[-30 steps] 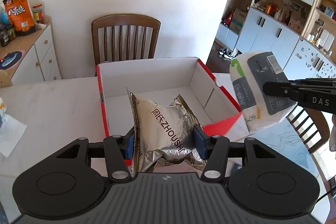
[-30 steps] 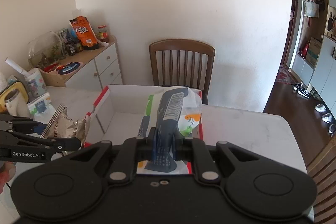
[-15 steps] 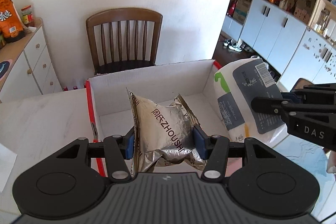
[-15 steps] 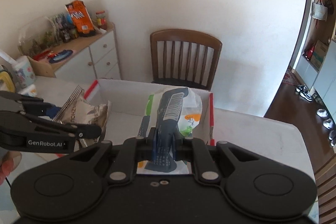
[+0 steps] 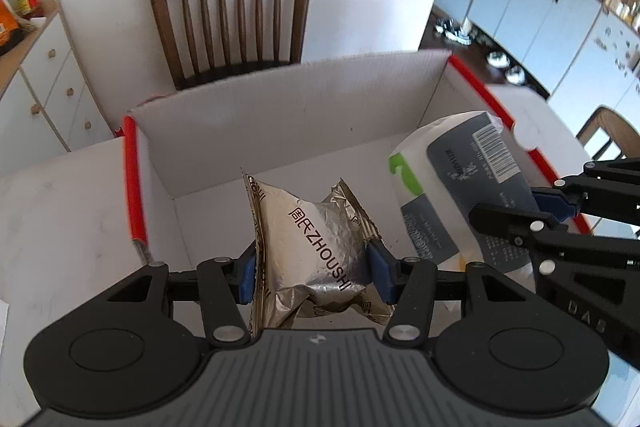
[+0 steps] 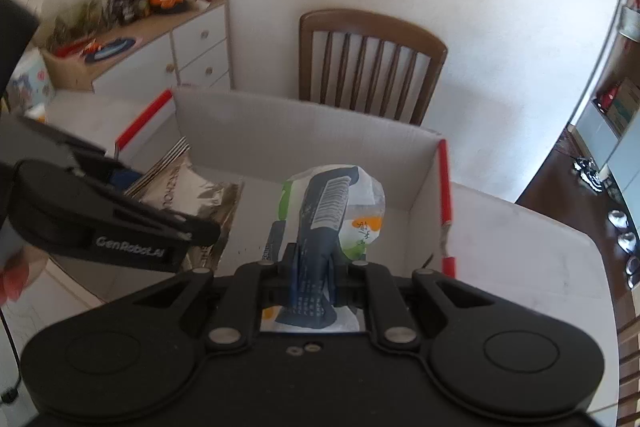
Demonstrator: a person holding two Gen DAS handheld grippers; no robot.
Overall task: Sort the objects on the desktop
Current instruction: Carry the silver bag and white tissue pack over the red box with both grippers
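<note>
I have a packet in each gripper, both over the open cardboard box [image 5: 280, 115], so I judge this to be the placing step of the sort. In the left wrist view my left gripper [image 5: 314, 269] has its jaws partly open, the blue pads pressed on either side of a crinkled silver foil pouch [image 5: 316, 247] which stands upright between them, above the box floor. At about three o'clock in that view my right gripper [image 5: 520, 215] reaches in over the red-edged side wall, carrying a white wipes pack [image 5: 452, 183] with a dark label and a barcode. In the right wrist view the same gripper's jaws are pinched almost fully together on the pack's thin dark lower edge, and the pack rises toward twelve o'clock over the right half of the box. The foil pouch sits at about ten o'clock there, behind the left gripper's body. A wooden chair [image 6: 372, 63] stands beyond the box at twelve. Next, I think, both packets want lowering until they rest on the box floor, side by side and clear of each other, before I let either pair of jaws go; whether either already touches the floor I cannot tell.
</note>
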